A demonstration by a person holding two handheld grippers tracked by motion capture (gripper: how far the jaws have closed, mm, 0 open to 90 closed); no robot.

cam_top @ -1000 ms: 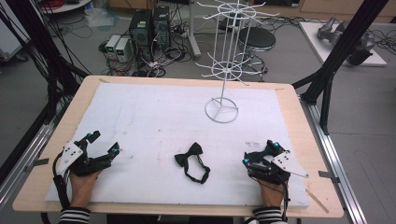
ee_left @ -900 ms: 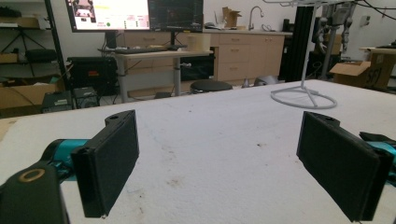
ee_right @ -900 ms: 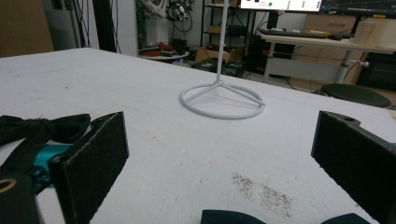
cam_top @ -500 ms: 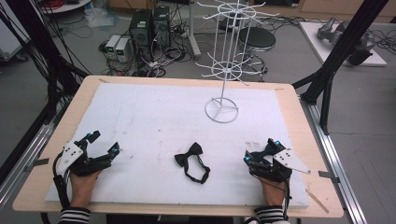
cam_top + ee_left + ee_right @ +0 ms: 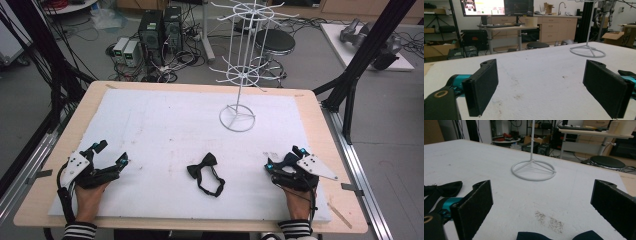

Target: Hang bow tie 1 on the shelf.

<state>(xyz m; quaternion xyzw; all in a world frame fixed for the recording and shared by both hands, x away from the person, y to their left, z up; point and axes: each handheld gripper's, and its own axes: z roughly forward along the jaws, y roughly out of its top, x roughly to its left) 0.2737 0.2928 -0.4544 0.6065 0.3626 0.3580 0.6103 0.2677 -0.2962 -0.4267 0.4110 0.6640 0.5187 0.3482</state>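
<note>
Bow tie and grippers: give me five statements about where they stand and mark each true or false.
1. The black bow tie lies flat on the white mat, between the two grippers. True.
2. The left gripper is shut on the bow tie. False: its jaws stand wide apart with bare mat between them, and the bow tie lies apart from it.
3. The white wire rack stands on the mat, farther from the person than the bow tie. True.
4. The bow tie hangs from a hook of the wire rack. False: it lies on the mat, clear of the rack's ring base.
5. The right gripper is shut. False: the right gripper view shows its jaws wide open.
</note>
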